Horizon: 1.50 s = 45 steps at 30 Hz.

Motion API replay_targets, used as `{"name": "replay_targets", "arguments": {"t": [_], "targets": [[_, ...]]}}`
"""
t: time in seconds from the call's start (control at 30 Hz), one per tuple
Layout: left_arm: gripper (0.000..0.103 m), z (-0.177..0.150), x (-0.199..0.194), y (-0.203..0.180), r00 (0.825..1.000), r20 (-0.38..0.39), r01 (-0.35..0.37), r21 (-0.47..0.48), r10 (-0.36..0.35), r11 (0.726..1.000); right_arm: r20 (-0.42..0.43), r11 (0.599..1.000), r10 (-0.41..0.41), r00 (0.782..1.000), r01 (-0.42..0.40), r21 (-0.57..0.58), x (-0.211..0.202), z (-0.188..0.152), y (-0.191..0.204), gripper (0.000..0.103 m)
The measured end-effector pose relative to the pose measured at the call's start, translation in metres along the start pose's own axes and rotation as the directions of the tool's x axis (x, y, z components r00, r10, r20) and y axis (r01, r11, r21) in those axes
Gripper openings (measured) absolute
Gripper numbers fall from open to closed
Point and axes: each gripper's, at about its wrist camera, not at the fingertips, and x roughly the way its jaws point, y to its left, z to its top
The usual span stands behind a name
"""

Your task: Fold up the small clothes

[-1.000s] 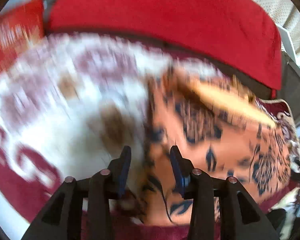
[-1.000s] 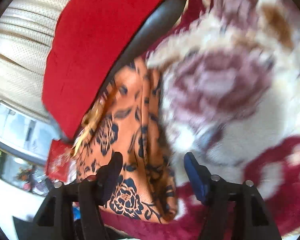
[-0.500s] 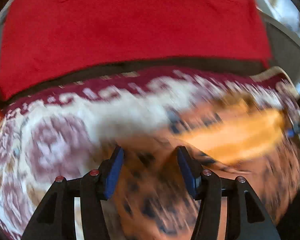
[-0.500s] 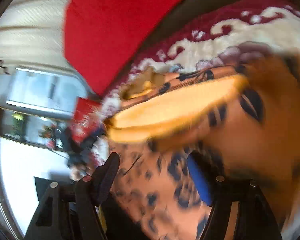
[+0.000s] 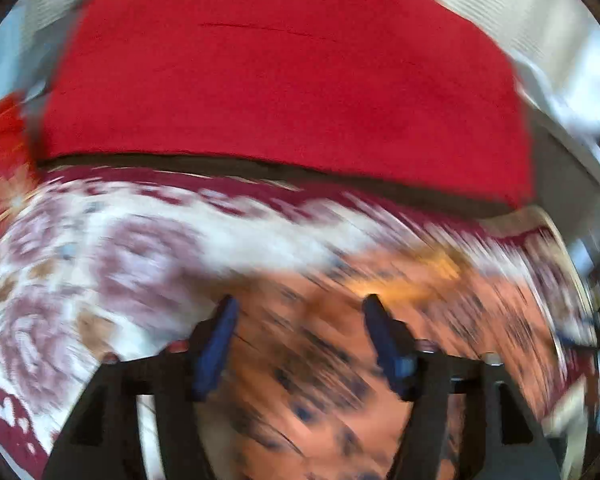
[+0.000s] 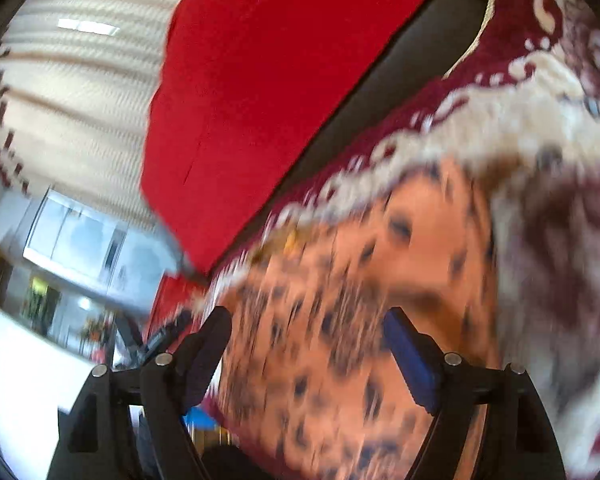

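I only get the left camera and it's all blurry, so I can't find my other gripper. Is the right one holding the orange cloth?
Observer: No. The right gripper is open. Its jaws are spread over the orange cloth and are not pinching it.
Operator: What's past it?
Observer: Bright glass panes off to its left, beyond the red cushion.

Both tongs, left (image 5: 298,312) and right (image 6: 306,326), have spread wider over the orange garment (image 6: 340,340).
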Motion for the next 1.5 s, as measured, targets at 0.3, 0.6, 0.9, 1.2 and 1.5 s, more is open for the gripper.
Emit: {"name": "replay_targets", "arguments": {"t": [0.3, 0.6, 0.9, 1.2, 1.5], "targets": [[0.073, 0.033, 0.128, -0.077, 0.974, -0.109, -0.171, 0.232, 0.200, 0.958, -0.252, 0.995, -0.036, 0.967, 0.010, -0.104, 0.070, -0.011, 0.010, 0.082], [0.072, 0.059, 0.097, -0.003, 0.921, -0.025, -0.390, -0.124, 0.390, 0.912, 0.209, 0.982, -0.076, 0.975, 0.037, 0.185, -0.005, 0.043, -0.053, 0.084], [0.073, 0.015, -0.004, -0.046, 0.910, 0.092, -0.397, -0.093, 0.405, 0.913, 0.169, 1.000, -0.015, 0.985, 0.015, -0.001, -0.047, -0.129, 0.020, 0.090], [0.074, -0.019, -0.062, -0.091, 0.912, 0.190, -0.357, -0.065, 0.363, 0.932, 0.145, 0.984, -0.132, 0.981, 0.112, 0.139, -0.027, -0.199, -0.012, 0.090], [0.074, -0.027, -0.075, -0.117, 0.905, 0.217, -0.367, -0.037, 0.366, 0.930, 0.201, 0.972, -0.135, 0.970, 0.089, 0.219, -0.040, -0.193, -0.027, 0.090]]}}
